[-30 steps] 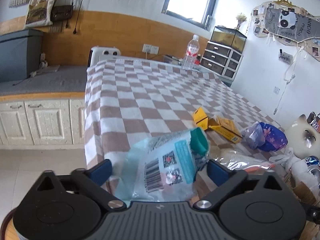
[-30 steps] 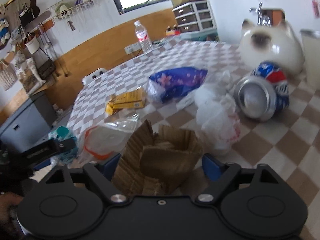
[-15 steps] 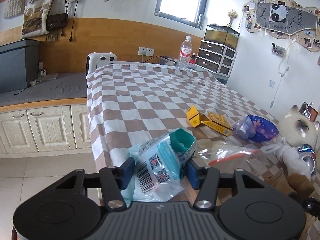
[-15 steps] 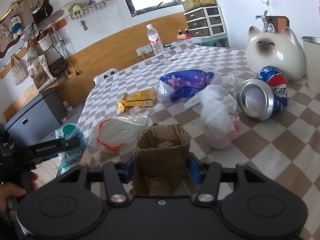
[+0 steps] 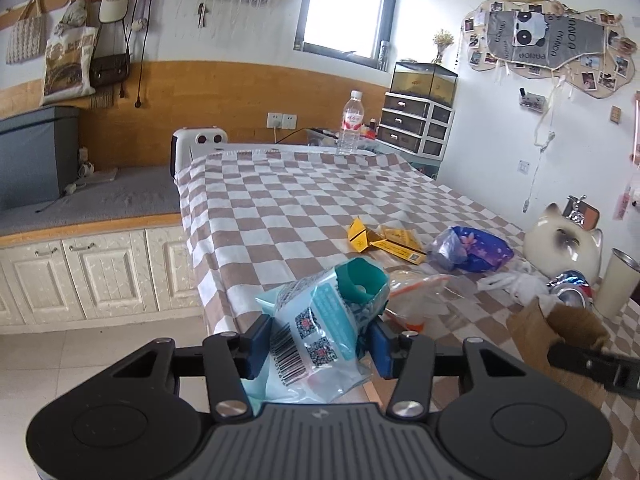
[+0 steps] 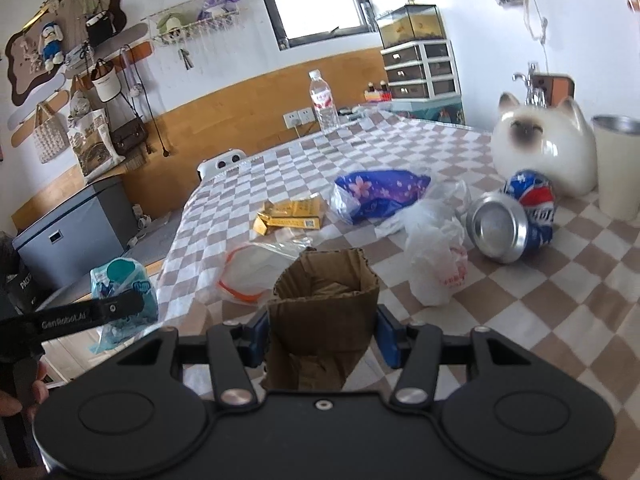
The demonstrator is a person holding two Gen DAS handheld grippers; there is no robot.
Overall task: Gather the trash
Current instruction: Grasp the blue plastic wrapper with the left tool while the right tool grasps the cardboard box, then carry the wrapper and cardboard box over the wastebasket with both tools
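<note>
At the near edge of the checkered desk (image 5: 280, 200), left to right: the left gripper (image 5: 318, 344), jaws clamped on a teal plastic wrapper (image 5: 320, 320), whose long axis runs away from the camera and tilts right, teal cap end farthest, barcode end nearest. The jaws have just been closing, the wrapper between them. Right of the wrapper, on the desk, lies a clear bag with an orange rim (image 6: 256, 272). Right of that bag, the right gripper (image 6: 320, 338), jaws clamped on the sides of a brown cardboard piece (image 6: 324, 320), folded into an open tube standing upright, mouth upward; these jaws too have just been closing on it. Beyond the cardboard lie a yellow flattened box (image 6: 290, 212) and a blue flowered bag (image 6: 380, 194). Right of the cardboard: a white plastic bag (image 6: 436, 260), then a dented soda can (image 6: 508, 224) on its side, base toward the camera.
</note>
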